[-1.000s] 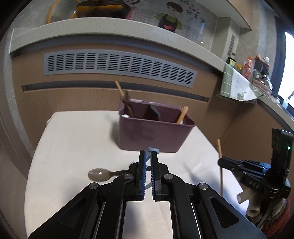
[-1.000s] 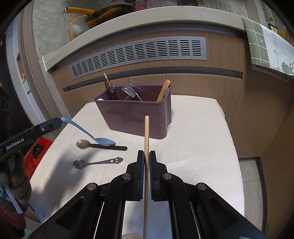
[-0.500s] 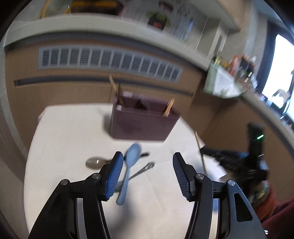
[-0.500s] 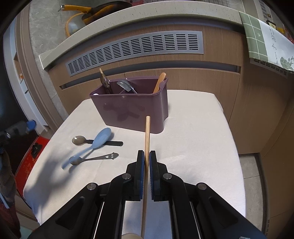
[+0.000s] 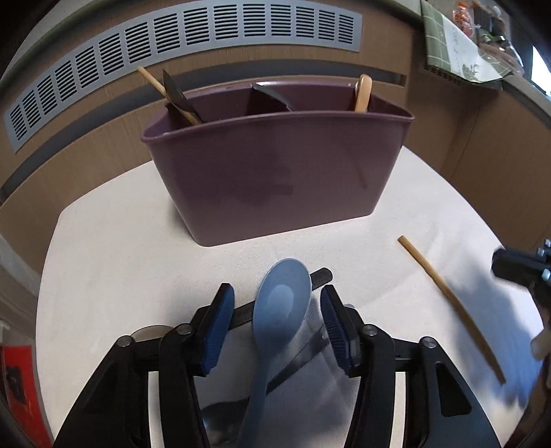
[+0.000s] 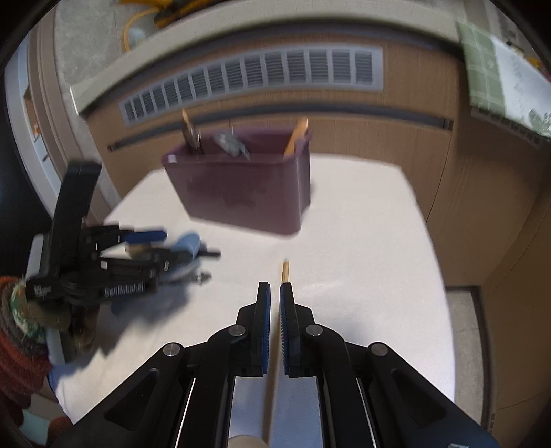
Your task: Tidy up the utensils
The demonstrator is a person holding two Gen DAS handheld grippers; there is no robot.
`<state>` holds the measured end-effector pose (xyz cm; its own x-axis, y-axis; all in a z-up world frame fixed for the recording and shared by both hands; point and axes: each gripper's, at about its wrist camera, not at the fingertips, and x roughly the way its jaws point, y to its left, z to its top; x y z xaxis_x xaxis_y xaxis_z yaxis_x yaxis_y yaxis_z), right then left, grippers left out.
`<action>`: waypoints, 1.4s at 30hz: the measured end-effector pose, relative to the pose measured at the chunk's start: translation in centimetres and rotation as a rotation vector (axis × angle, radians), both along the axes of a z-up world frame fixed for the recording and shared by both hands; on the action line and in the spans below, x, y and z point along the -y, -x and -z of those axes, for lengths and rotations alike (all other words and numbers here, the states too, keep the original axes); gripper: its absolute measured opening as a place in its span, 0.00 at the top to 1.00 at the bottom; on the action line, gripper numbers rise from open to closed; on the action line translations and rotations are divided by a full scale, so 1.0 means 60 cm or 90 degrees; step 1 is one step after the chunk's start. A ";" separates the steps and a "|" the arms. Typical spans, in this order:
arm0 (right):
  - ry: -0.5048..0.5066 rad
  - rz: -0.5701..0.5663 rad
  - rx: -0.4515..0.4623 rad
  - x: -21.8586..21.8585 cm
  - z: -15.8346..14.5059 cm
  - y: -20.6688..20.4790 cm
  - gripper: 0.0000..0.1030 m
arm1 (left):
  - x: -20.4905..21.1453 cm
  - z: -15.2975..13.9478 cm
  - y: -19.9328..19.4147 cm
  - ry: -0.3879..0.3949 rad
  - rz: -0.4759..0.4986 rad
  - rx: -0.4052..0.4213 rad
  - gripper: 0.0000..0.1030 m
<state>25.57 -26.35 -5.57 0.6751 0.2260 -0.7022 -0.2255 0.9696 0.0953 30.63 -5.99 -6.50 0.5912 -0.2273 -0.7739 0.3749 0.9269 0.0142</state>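
Left view only: blue spoon (image 5: 280, 310) between parted jaws.

White tablecloth (image 5: 120, 248) covers the table. Behind it, wood-panel counter front with a grey vent grille (image 5: 193, 38) and a dark horizontal slot (image 6: 310, 112) below it. Green checked cloth (image 5: 451, 58) hangs over the counter edge at right. Yellow hose (image 6: 137, 24), blurred, sits on the countertop. Red item (image 5: 17, 389) at lower left, unclear what.
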 end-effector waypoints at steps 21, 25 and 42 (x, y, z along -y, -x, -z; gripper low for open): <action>0.089 -0.010 -0.070 -0.044 0.070 -0.064 0.95 | -0.003 -0.008 0.004 0.010 -0.023 0.019 0.64; 0.042 0.010 -0.030 -0.027 0.039 -0.048 0.95 | -0.019 -0.041 0.021 0.048 -0.036 0.055 0.64; -0.044 0.033 0.118 -0.029 -0.075 -0.029 0.96 | -0.095 -0.162 0.052 0.199 -0.083 0.163 0.89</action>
